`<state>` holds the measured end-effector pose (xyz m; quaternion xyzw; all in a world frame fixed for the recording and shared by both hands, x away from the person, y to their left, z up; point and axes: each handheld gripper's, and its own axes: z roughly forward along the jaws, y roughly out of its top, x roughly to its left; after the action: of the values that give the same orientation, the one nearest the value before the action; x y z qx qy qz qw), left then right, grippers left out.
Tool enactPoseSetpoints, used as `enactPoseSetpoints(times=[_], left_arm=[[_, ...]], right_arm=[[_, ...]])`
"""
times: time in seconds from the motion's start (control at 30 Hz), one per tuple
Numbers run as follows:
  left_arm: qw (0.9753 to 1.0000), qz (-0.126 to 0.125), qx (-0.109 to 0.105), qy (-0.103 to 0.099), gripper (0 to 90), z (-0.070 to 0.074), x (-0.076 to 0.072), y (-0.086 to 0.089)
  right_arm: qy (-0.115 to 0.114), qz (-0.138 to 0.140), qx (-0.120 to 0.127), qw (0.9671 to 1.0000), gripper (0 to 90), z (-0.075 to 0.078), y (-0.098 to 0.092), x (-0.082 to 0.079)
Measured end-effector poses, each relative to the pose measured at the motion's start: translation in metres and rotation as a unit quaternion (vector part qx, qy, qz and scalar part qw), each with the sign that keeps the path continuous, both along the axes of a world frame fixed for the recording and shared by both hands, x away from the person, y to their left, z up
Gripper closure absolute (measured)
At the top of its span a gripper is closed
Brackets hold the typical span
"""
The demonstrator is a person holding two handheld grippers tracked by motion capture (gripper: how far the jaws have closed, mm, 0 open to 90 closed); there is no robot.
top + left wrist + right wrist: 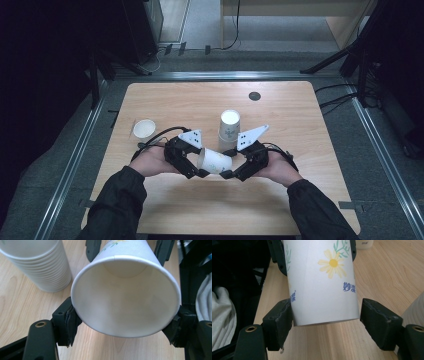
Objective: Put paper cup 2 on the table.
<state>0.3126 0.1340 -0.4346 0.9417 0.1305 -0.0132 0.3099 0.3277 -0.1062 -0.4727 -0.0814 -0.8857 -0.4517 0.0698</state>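
A small paper bowl [143, 128] sits alone toward the left edge of the wooden surface [165, 100], well apart from the action. Near the middle of the front half, the left claw [200, 167] grips the rim end of a flower-printed paper cup [215, 161], its jaws pressing either side of the open mouth [126, 298], as the left gripper view makes plain. The cup lies on its side between the two claws, its mouth facing left. At its base end the right claw [229, 171] stands released: in the right gripper view one pad [280, 320] touches the cup wall [322, 282] while the other stands clear of it. Just behind the pair, a stack of paper cups [229, 125] stands upright. The risk from here appears to lie in the thin paper: too hard a squeeze at the rim could crease or oval it, and if the right claw shuts off-centre, the cup could twist out of the left claw's hold or knock the stack behind.
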Motion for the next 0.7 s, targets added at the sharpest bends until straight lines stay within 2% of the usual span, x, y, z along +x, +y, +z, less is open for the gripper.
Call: enactPoseSetpoints(times=[0.13,0.3,0.5,0.7], left_arm=[[0.9991,0.005,0.041,-0.003,25.3,0.001,0.004,-0.006],[0.9982,-0.005,0.060,-0.003,25.3,0.002,0.007,-0.014],[0.9958,-0.017,0.090,0.000,25.4,0.005,0.009,-0.031],[0.9945,-0.022,0.102,0.001,25.3,0.004,0.008,-0.038]], right_arm=[[-0.010,0.001,-0.004,0.9999,26.6,-0.002,0.003,0.001],[-0.012,-0.001,-0.014,0.9998,27.2,-0.005,0.005,0.001],[-0.016,-0.002,-0.018,0.9997,28.5,-0.006,0.008,0.001],[-0.024,0.007,-0.024,0.9994,32.6,-0.009,0.011,0.000]])
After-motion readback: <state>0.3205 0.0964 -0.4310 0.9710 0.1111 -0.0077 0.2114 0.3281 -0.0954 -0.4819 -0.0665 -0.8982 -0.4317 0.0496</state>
